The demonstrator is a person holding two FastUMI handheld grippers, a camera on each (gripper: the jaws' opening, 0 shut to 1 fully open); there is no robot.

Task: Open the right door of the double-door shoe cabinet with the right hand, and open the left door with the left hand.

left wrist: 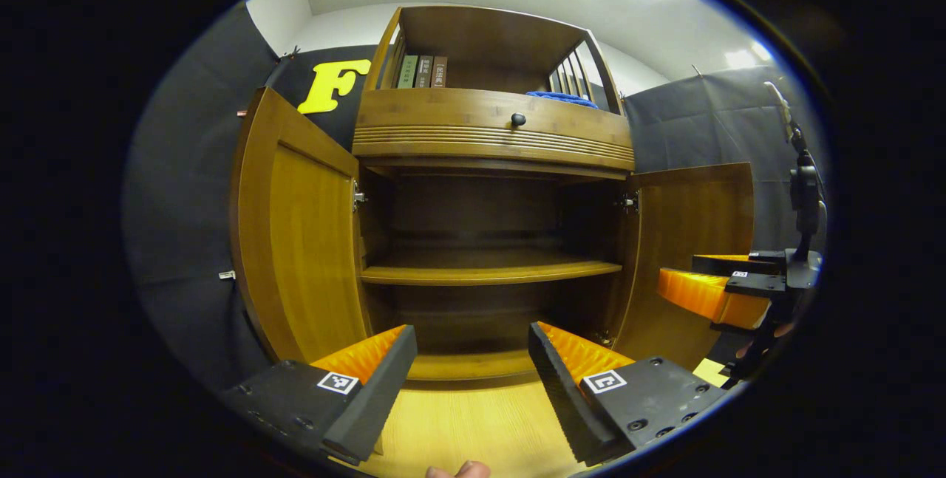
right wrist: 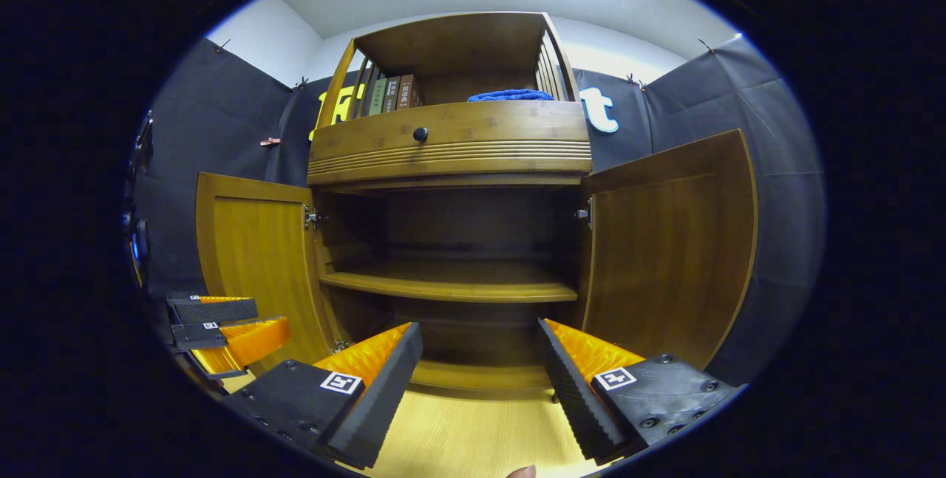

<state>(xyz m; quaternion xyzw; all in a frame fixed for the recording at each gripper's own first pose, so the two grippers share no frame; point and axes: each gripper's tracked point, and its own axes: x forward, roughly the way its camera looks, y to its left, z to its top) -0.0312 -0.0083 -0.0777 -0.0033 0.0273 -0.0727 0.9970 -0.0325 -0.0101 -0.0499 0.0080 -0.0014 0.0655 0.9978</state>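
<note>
Wooden shoe cabinet (left wrist: 488, 138) stands ahead of both tools, its left door (left wrist: 295, 241) and right door (right wrist: 669, 249) swung wide off the shelf (right wrist: 451, 286) (bare inside). Left tool (left wrist: 473, 382) and right tool (right wrist: 480, 382) hang before the opening, fingers spread apart, gripping nothing, touching neither door.
</note>
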